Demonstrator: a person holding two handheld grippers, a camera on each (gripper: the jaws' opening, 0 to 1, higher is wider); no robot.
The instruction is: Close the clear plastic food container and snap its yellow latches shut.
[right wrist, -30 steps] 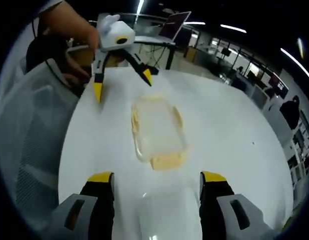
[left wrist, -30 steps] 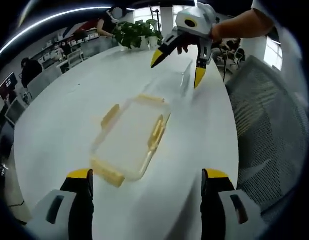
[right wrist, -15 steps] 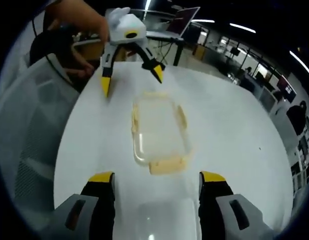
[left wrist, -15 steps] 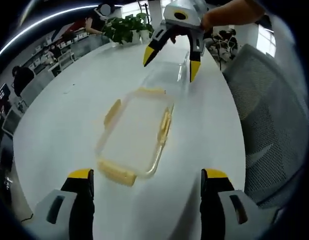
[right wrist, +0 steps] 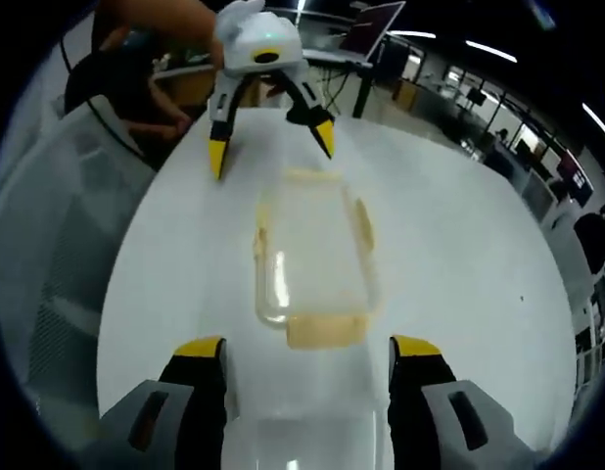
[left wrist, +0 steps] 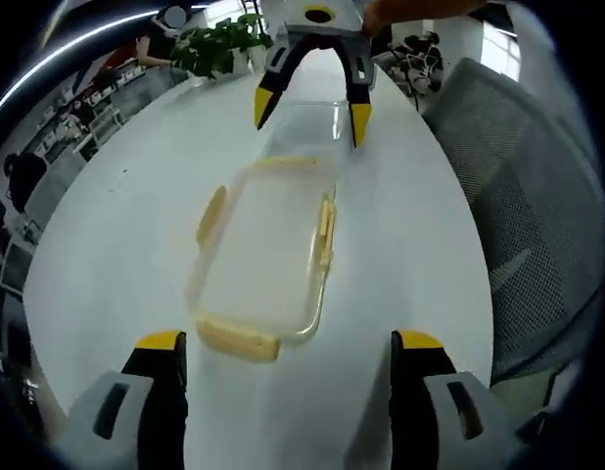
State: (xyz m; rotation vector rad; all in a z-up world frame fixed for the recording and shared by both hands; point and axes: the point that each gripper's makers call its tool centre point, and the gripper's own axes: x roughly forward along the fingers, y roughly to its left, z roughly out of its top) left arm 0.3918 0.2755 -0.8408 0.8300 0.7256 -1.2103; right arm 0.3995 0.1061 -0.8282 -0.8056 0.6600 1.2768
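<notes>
While the clear rectangular plastic lid with yellow latches (left wrist: 268, 257) lies on the white table (left wrist: 116, 245) beside the clear container base (right wrist: 302, 446), unheld between both spread tools, it could be set on crooked.

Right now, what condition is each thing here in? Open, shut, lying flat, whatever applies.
lid: lying flat on the white table, apart from the box, not on it.
yellow latches: unsnapped, splayed out from the lid's edges.
clear container: open, uncovered, between the right gripper's jaws.
left gripper: open, holding nothing.
right gripper: open, jaws either side of the container, not clamped.
mesh chair: unoccupied, beside the table.
</notes>
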